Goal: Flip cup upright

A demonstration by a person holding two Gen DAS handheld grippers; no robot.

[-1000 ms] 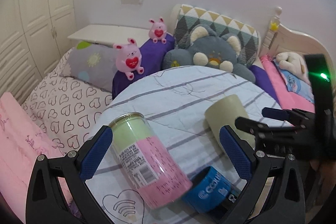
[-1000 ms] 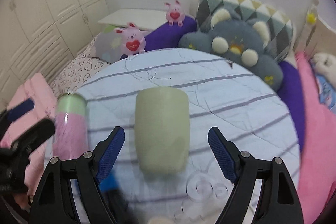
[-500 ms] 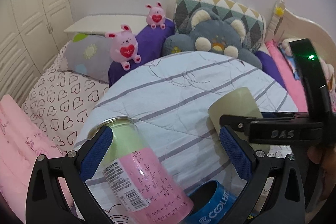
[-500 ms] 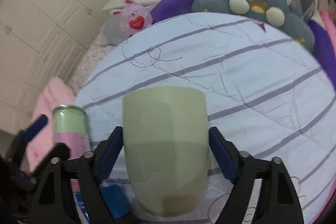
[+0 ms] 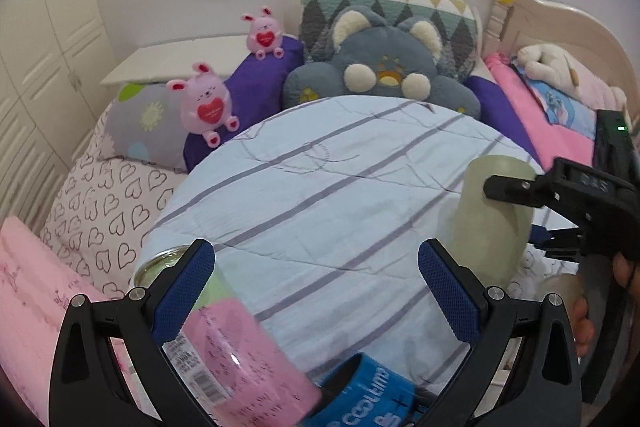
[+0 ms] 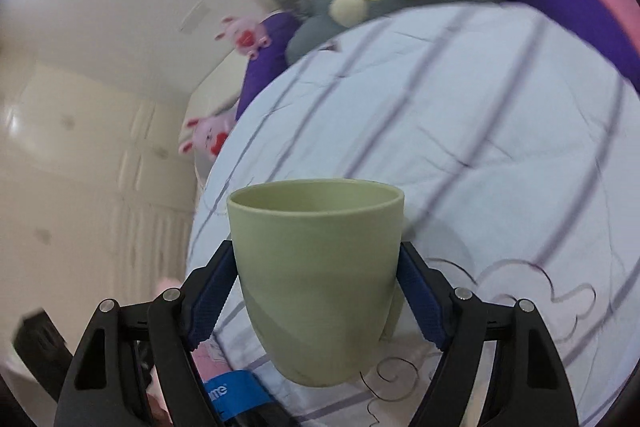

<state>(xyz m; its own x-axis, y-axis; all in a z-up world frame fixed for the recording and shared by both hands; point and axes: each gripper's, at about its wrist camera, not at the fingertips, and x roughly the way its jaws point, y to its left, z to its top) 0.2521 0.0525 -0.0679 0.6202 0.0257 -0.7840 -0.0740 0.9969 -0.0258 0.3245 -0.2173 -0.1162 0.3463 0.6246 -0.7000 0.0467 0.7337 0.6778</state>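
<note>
Two grippers are at work over the round bench, which wears a pale blue quilted cover with grey stripes. The right gripper has its jaws closed against the sides of the green cup, one blue pad on each flank. In the right wrist view the cup's open rim faces up and its rounded base hangs clear above the cover, casting a shadow there. From the left wrist view the same cup appears over the bench's right edge, with the right gripper's black finger across its upper side; whether it touches the cover is hard to tell from that angle.

The left gripper has its jaws spread wide and holds nothing. Low between its fingers lies a pink-labelled can with a pale green top, tilted towards the camera, and just beside it a blue roll with white lettering.

Beyond the bench, a grey plush bear cushion leans on a diamond-patterned pillow. One pink bunny toy sits near the bench's far left edge, and a smaller pink bunny perches further back on a purple cushion.
</note>
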